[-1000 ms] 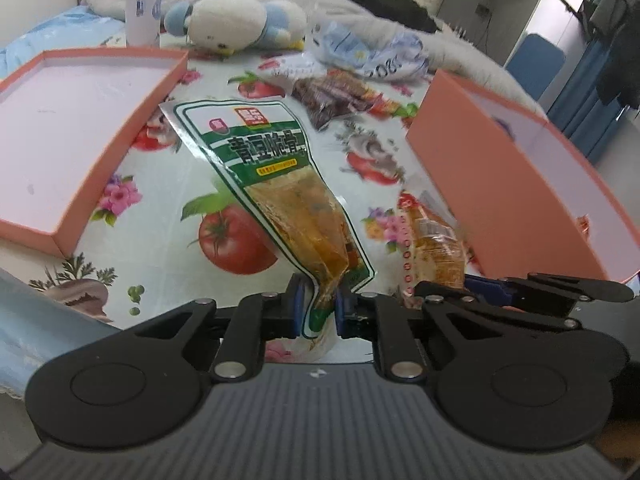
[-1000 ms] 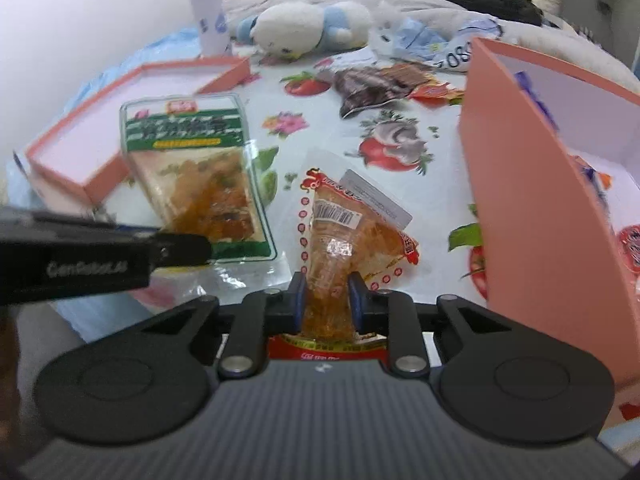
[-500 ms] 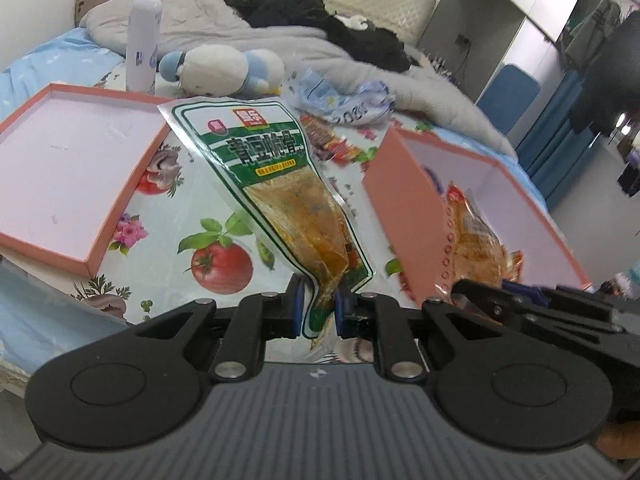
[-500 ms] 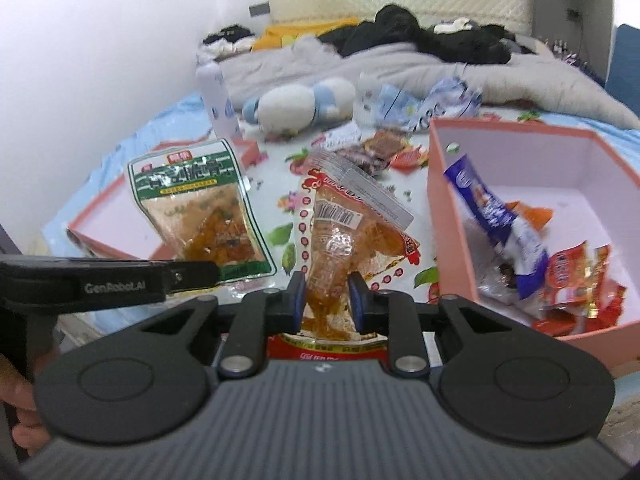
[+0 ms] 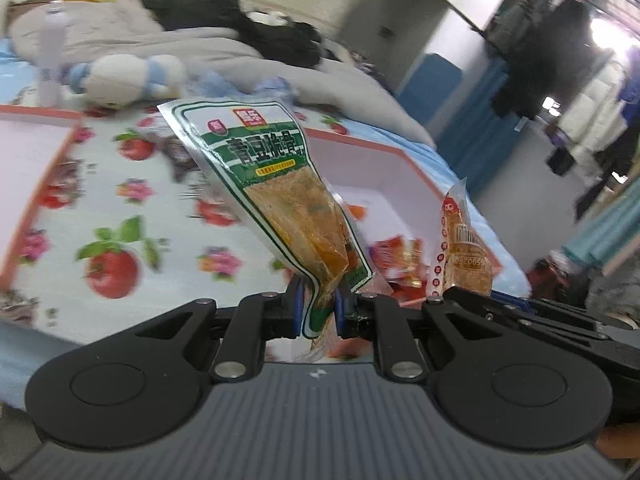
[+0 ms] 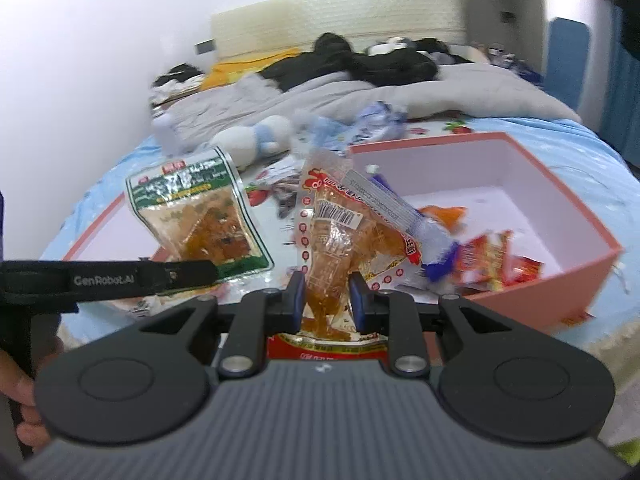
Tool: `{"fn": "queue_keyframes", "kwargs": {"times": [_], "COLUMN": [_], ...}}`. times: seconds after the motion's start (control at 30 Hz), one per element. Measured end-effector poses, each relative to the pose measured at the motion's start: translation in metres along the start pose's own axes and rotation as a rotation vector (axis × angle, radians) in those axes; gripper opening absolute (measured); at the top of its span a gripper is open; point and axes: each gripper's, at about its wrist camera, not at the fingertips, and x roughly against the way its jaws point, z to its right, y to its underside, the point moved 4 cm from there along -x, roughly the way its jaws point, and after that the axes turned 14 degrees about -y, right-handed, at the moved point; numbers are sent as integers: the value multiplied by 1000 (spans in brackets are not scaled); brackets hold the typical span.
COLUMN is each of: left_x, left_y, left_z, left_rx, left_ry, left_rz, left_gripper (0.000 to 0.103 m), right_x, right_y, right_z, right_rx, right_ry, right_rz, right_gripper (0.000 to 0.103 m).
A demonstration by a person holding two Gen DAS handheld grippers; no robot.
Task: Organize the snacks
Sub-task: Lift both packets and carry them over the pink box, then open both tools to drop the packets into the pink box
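The deep salmon-pink cardboard box with a pale lining [image 6: 532,280] sits on the right of the fruit-printed tablecloth [image 5: 120,216], already holding a loose heap of small red and orange snack wrappers [image 6: 496,260] in its near corner. A shallow pink lid or tray [image 5: 28,168] lies on the left. Both packets hang in the air, near the box but not yet over its floor. The main risk is a drop short of the near wall, so a packet lands on the cloth or catches the rim.

The green-and-white clear pouch of orange-brown snack [image 5: 280,196] is pinched by its bottom corner in the closed left gripper [image 5: 318,304]. So thin a hold lets the heavy body swing and slip out.

The clear red-trimmed packet of amber snack with a barcode label [image 6: 344,240] is clamped at its lower end by the right gripper [image 6: 326,300]. The two grippers are close together, and the packets could snag each other.
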Motion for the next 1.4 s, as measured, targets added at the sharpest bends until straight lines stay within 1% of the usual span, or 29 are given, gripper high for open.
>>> {"fn": "queue_keyframes", "kwargs": {"times": [0.13, 0.23, 0.37, 0.47, 0.57, 0.63, 0.7, 0.77, 0.87, 1.0, 1.2, 1.27, 1.3, 1.33, 1.37, 1.4], "left_x": [-10, -23, -48, -75, -104, -123, -142, -156, -176, -200, -227, -233, -235, -237, -237, -238], "left_y": [-6, -14, -26, -36, -50, -56, -60, -62, -65, -70, -69, -68, -67, -67, -67, -67], "left_z": [32, 57, 82, 98, 113, 121, 129, 135, 143, 147, 154, 156, 157, 157, 156, 156], "left_rx": [-44, -80, -121, -143, -153, -167, -178, -188, -198, -177, -144, -135, -129, -122, -114, -105], "left_ry": [51, 81, 107, 114, 109, 105, 106, 98, 71, 45, 12, 8, 2, -6, -17, -36], "left_rz": [1, -7, -28, -36, -50, -65, -94, -124, -142, -171, -208, -220, -226, -228, -234, -240], "left_gripper": [17, 17, 17, 17, 17, 18, 18, 18, 18, 18, 18, 19, 21, 28, 33, 36], "right_x": [18, 22, 21, 11, -7, -19, -29, -38, -49, -65, -85, -92, -95, -96, -97, -96], "right_y": [-1, -5, -13, -21, -34, -42, -49, -52, -54, -55, -53, -51, -50, -49, -48, -48], "right_z": [22, 40, 68, 93, 120, 135, 147, 158, 173, 197, 228, 234, 237, 239, 242, 243], "right_rx": [-12, -27, -31, -26, -35, -48, -44, -48, -45, -57, -71, -75, -80, -89, -98, -106], "right_ry": [56, 80, 107, 122, 125, 130, 101, 98, 94, 92, 66, 59, 56, 58, 60, 54], "right_rz": [20, 32, 45, 47, 36, 11, -2, -14, -30, -62, -105, -119, -124, -127, -126, -125], "right_gripper": [26, 26, 27, 27, 27, 28, 29, 29, 30, 31, 33, 36, 44, 52, 53, 61]}}
